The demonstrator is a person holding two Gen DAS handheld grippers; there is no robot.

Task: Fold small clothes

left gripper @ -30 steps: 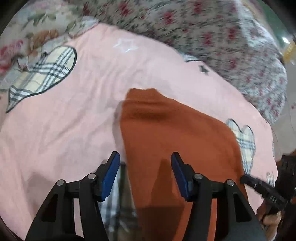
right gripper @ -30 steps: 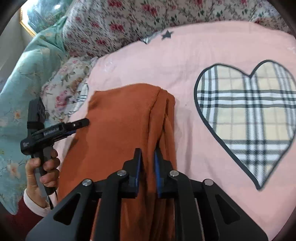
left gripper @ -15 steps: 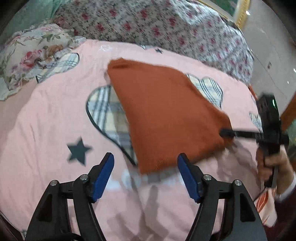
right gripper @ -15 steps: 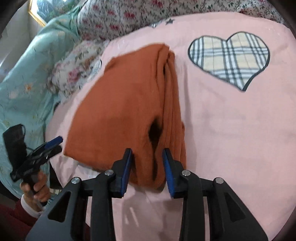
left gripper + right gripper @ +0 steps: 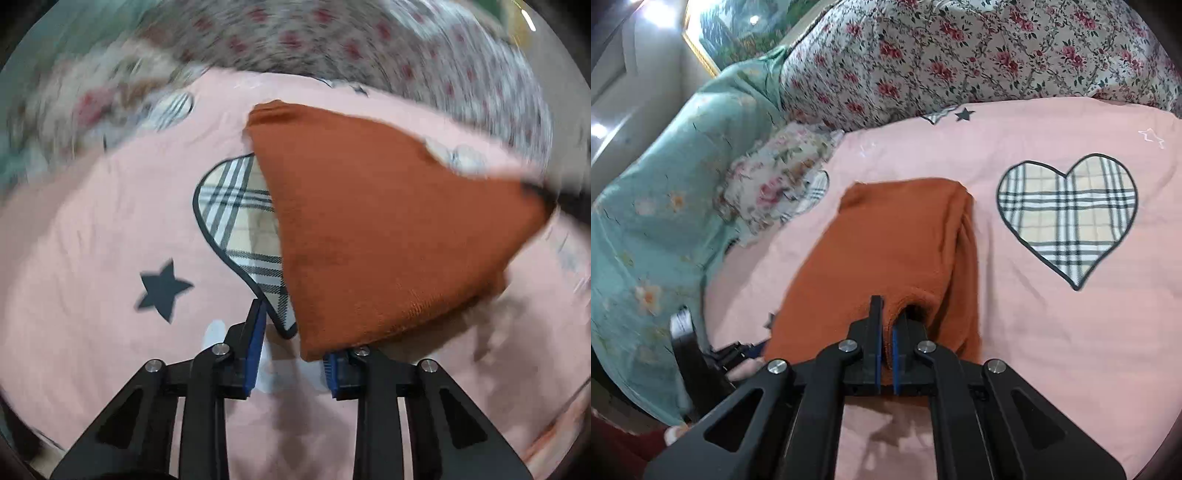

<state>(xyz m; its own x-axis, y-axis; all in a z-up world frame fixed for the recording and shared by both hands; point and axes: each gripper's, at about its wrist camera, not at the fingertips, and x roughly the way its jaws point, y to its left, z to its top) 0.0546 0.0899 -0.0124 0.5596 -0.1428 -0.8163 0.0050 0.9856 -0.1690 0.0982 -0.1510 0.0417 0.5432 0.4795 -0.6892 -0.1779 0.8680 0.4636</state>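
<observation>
Item: my right hand-held gripper (image 5: 886, 341), held low and level over the bed, fingers pointing forward, blue pads pinched tight on the near edge of the orange garment (image 5: 886, 251). Item: the orange garment, folded into a long strip, lying on the pink quilt (image 5: 1052, 350), its far end toward the rose-print cover (image 5: 960, 55), its near end lifted into my right grip. Item: plaid heart patch (image 5: 1067, 214), to the garment's right, apart from it. Item: my left hand-held gripper (image 5: 295, 350), tilted down at the quilt, jaws parted at a middling width; the garment's near corner (image 5: 314, 347) hangs just over the right pad, which it partly hides, so I cannot tell whether they touch. Item: dark star print (image 5: 162, 290), left of that gripper's fingers. Left view motion-blurred at its edges.
</observation>
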